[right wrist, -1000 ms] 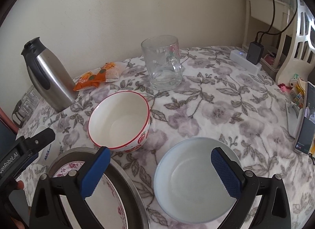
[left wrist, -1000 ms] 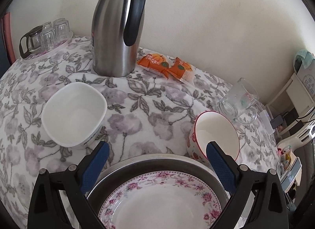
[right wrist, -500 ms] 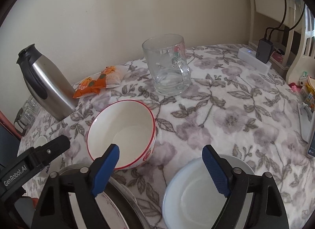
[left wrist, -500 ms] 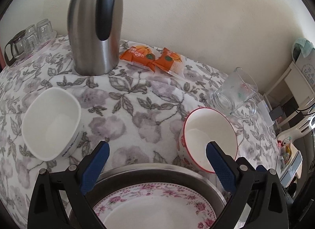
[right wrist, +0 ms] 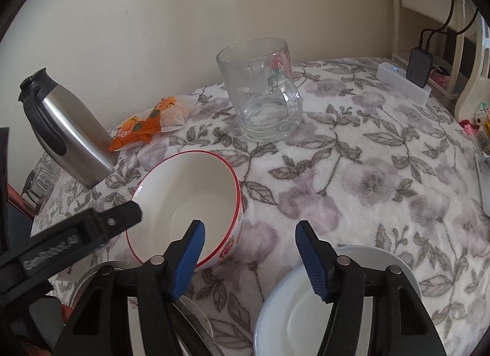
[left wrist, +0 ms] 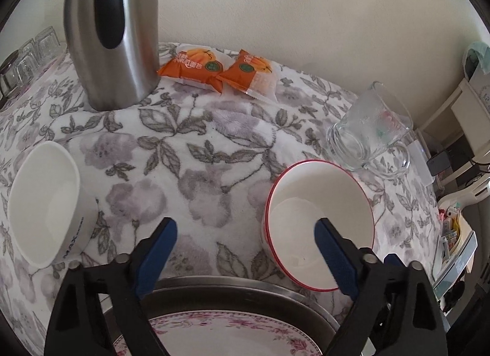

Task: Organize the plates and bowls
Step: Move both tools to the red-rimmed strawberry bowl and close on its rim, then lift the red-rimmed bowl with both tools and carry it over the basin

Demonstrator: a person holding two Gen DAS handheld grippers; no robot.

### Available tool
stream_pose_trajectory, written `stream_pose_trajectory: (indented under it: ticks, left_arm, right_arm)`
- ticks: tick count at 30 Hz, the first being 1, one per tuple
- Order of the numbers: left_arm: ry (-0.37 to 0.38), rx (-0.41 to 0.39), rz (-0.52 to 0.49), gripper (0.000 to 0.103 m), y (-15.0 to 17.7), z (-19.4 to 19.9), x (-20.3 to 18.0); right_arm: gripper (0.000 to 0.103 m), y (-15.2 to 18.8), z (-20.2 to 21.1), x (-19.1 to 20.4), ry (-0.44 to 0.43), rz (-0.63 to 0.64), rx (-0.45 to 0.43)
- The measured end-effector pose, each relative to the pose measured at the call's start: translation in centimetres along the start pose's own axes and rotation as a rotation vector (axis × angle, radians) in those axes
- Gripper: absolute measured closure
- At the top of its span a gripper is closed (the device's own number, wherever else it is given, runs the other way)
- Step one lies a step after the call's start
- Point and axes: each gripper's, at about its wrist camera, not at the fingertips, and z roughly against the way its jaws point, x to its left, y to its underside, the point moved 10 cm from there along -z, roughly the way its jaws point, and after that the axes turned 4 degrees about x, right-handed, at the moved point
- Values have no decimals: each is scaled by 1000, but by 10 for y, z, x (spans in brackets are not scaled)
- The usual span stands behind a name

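Jaws of both grippers closing, nothing pressed between the pads yet.

Right gripper (right wrist: pixel 248 259): jaws part-way in, straddling the near wall of the red-rimmed bowl (right wrist: pixel 186 200); left pad over the bowl's inside, right pad outside over the cloth, no contact seen. Left gripper (left wrist: pixel 245 259): jaws wide, right pad in front of the same bowl's inside, left pad over bare cloth. Bowl: white inside, thin red rim, red print on the outer wall, upright on the floral-covered counter (right wrist: pixel 367 178). Pale blue plate (right wrist: pixel 306 319) just beside it, under the right pad. Pink-flowered plate (left wrist: pixel 232 334) sits in a metal tray (left wrist: pixel 245 287) at the near edge. White squarish bowl (left wrist: pixel 46 203) well apart. Further out: glass mug (right wrist: pixel 260 92), steel flask (left wrist: pixel 113 31), orange snack packets (left wrist: pixel 214 68).
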Motion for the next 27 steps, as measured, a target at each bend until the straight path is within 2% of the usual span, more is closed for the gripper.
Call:
stream_pose_trajectory:
  ticks: [3, 6, 11, 14, 19, 21, 27]
  left_arm:
    - [-5, 18, -18, 25, 0, -7, -5]
    - [-14, 35, -33, 40, 1, -14, -8]
    - [-4, 69, -47, 68, 5, -23, -12]
    - [6, 83, -64, 80, 7, -27, -16]
    - [-5, 98, -104, 90, 8, -32, -21]
    - [-15, 97, -122, 91, 8, -31, -23]
    - [-25, 76, -148, 90, 9, -28, -25]
  right_arm:
    - [48, 0, -4, 0, 1, -1, 4]
    - [58, 2, -8, 3, -23, 8, 20]
    - [65, 3, -11, 10, -50, 36, 39]
    - [65, 6, -16, 11, -70, 28, 59]
    - [65, 7, -18, 14, -112, 27, 72]
    - [71, 8, -19, 17, -141, 27, 77]
    - [73, 8, -15, 21, -138, 63, 62]
